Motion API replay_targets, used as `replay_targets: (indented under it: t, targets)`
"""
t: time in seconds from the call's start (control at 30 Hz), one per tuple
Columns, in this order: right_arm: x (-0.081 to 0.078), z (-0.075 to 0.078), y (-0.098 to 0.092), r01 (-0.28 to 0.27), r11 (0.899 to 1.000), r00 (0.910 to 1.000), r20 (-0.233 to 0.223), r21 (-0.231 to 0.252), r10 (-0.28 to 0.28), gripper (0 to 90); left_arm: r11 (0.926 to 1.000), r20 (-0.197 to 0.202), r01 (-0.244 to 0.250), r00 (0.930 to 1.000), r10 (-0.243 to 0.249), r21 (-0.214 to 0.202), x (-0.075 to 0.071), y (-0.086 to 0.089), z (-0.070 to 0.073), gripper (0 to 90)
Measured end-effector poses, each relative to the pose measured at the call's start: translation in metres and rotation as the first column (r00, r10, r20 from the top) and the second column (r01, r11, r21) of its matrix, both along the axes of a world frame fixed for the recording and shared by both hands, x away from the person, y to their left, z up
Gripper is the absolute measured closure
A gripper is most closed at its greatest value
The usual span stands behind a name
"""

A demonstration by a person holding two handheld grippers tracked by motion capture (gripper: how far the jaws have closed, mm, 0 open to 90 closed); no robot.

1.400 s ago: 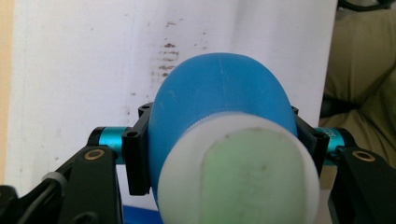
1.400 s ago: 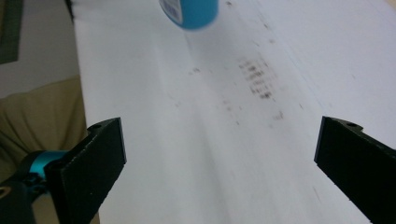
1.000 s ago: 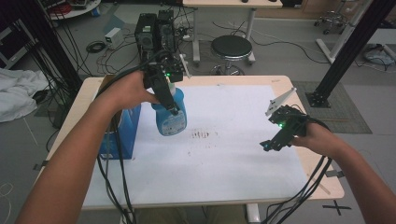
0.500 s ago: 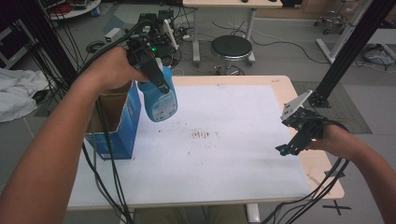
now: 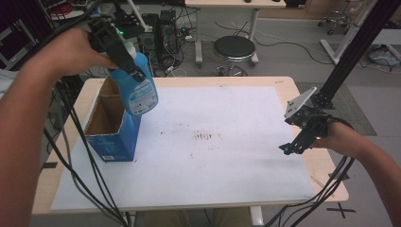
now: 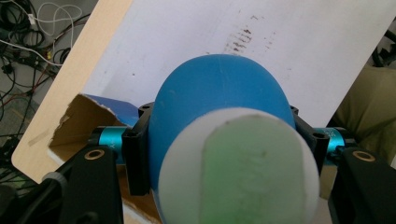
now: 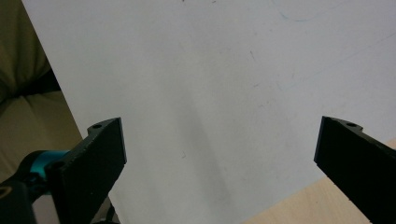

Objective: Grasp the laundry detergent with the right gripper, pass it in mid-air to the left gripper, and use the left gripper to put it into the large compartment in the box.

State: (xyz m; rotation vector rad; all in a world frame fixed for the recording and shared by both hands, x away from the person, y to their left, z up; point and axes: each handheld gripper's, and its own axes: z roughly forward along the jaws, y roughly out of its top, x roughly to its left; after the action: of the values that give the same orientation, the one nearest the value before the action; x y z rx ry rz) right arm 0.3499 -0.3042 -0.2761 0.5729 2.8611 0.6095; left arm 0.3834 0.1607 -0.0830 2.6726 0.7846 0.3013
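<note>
Above the left end of the desk (image 5: 283,85), the left gripper (image 5: 124,56) holds a blue bottle (image 5: 137,90) in the air, its jaws clamped on the bottle's upper part just under the white cap (image 6: 238,163). The bottle hangs tilted, its base lower and to the right, just over the right wall of an open blue cardboard box (image 5: 111,127) that stands on the white sheet (image 5: 227,161) covering the desk. In the left gripper view the box opening lies below and to the left of the bottle, with a torn flap at its near corner.

At the right edge of the desk the right gripper (image 5: 298,142) hovers low over the sheet, jaws wide apart and holding nothing.

The work looks like lowering the bottle into the box, and the risks follow from how it hangs. The base sits over the wall, not over the opening, so a straight descent would likely land it on the cardboard edge and tip or push the light box. The tilt could also make the base catch on the flap. The grip sits high on a smooth rounded body, so the bottle may swing or slip if moved quickly. The right gripper is well apart from the box and cannot steady it from there
</note>
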Motion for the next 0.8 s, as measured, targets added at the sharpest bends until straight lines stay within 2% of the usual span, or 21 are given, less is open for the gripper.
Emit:
replay_targets:
  t: [0.23,0.47,0.63,0.8]
  targets:
    - [0.001,0.0,0.0,0.005,1.0,1.0,0.003,0.0,-0.005,1.3,0.9999,-0.001,-0.016,0.9999,0.016,0.002,-0.002,0.029,0.005,37.8]
    - [0.001,0.001,-0.001,0.022,1.0,0.9998,0.001,0.003,-0.022,1.3,0.9997,0.015,-0.022,0.9996,0.022,0.008,0.001,0.052,0.006,37.8]
    - [0.001,0.001,-0.002,0.031,1.0,0.9995,0.006,0.004,-0.031,1.3,0.9998,0.015,-0.016,0.9998,0.016,0.008,0.004,0.063,0.004,37.8]
    - [0.001,0.001,-0.001,0.037,0.999,0.9993,0.006,0.009,-0.037,1.3,0.9996,0.014,-0.009,0.9999,0.009,0.026,0.007,0.071,0.0,37.8]
